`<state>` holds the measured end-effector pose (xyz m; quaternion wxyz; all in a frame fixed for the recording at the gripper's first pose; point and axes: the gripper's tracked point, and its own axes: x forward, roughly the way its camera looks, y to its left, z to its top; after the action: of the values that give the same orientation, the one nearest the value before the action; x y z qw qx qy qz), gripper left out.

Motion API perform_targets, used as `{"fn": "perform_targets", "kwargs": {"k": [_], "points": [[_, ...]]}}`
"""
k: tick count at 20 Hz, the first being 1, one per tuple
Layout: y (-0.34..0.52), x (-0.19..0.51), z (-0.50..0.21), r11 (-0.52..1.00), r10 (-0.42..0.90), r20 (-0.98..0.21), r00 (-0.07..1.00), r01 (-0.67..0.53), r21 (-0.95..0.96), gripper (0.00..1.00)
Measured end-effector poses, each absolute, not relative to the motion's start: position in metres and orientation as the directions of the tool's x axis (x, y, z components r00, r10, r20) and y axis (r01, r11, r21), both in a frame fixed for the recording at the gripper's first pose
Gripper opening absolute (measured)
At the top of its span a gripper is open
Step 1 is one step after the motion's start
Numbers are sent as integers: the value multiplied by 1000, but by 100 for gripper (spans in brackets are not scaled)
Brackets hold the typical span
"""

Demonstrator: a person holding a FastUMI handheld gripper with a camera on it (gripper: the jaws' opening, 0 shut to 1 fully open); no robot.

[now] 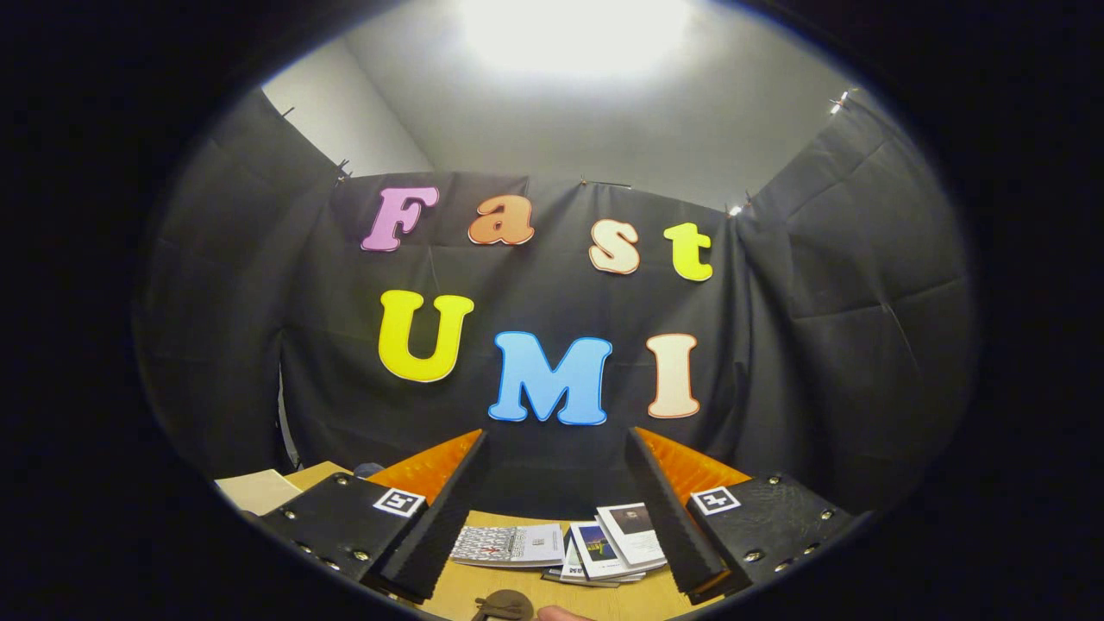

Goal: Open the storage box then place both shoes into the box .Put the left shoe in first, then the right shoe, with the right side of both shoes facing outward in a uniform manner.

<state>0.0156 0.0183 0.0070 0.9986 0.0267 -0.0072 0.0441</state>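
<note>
My gripper (pixel 556 461) is held high and tilted up toward the booth's back wall. Its two fingers (pixel 448 509) stand wide apart with nothing between them. Between and below the fingers lies a wooden tabletop (pixel 483 586). No shoe or storage box can be made out from this angle.
Several booklets and leaflets (pixel 595 543) lie spread on the table between the fingers. A small dark round object (pixel 504 606) sits at the table's near edge, with a fingertip (pixel 561 614) of a person beside it. A pale flat sheet (pixel 259 490) lies left of the fingers.
</note>
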Motion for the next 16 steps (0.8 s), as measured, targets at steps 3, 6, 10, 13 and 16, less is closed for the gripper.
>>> {"fn": "perform_targets", "kwargs": {"k": [3,6,10,13,16], "points": [[21,19,4,994,102,15,995,-102,38,96],[29,21,-4,991,122,0,993,-122,58,97],[41,27,-17,986,142,-26,990,-139,88,97],[54,31,-30,979,169,-44,985,-163,126,97],[78,34,-46,959,227,-75,971,-209,191,96]]}}
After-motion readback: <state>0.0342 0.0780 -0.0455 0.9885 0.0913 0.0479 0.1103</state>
